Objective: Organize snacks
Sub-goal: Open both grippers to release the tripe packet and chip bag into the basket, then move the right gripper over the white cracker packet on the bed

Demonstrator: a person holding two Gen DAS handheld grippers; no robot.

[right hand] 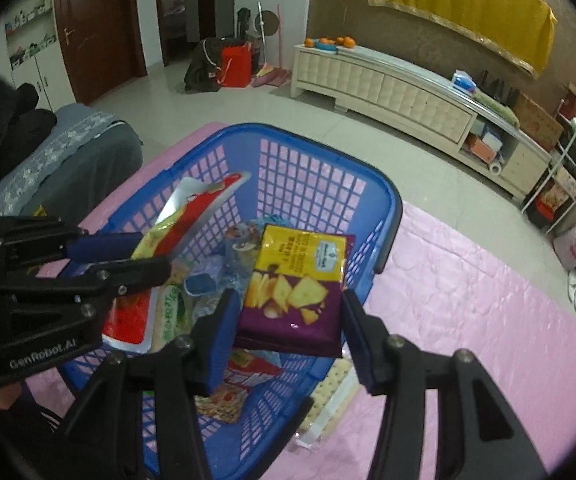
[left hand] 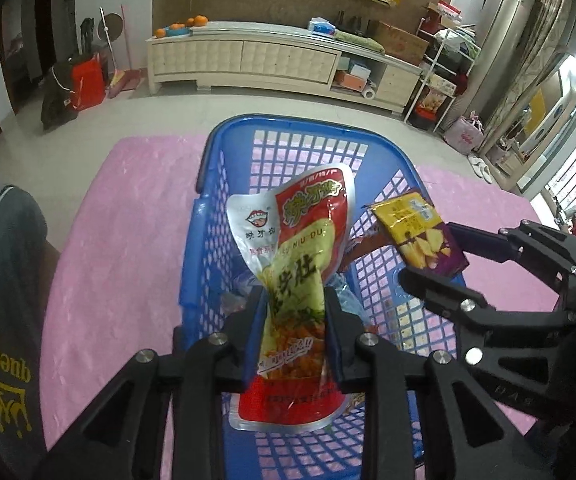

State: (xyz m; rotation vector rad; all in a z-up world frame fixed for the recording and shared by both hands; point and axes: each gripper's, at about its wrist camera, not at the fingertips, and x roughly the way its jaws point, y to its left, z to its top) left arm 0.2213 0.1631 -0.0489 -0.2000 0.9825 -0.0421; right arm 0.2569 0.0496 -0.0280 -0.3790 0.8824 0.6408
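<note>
A blue slotted basket [left hand: 288,128] [right hand: 311,140] stands on a pink cloth. My left gripper [left hand: 291,304] is shut on a red, white and green snack pouch [left hand: 299,248] and holds it upright over the basket; it shows in the right wrist view [right hand: 192,216] too. My right gripper [right hand: 288,300] is shut on a yellow and purple chip packet [right hand: 295,288], also over the basket, seen in the left wrist view [left hand: 419,236]. Several snack packs [right hand: 224,396] lie in the basket.
A cracker pack [right hand: 331,396] lies on the pink cloth [right hand: 467,320] beside the basket's right wall. A grey cushion [left hand: 0,280] is at the left. A cream cabinet [left hand: 248,60] and shelves stand across the tiled floor.
</note>
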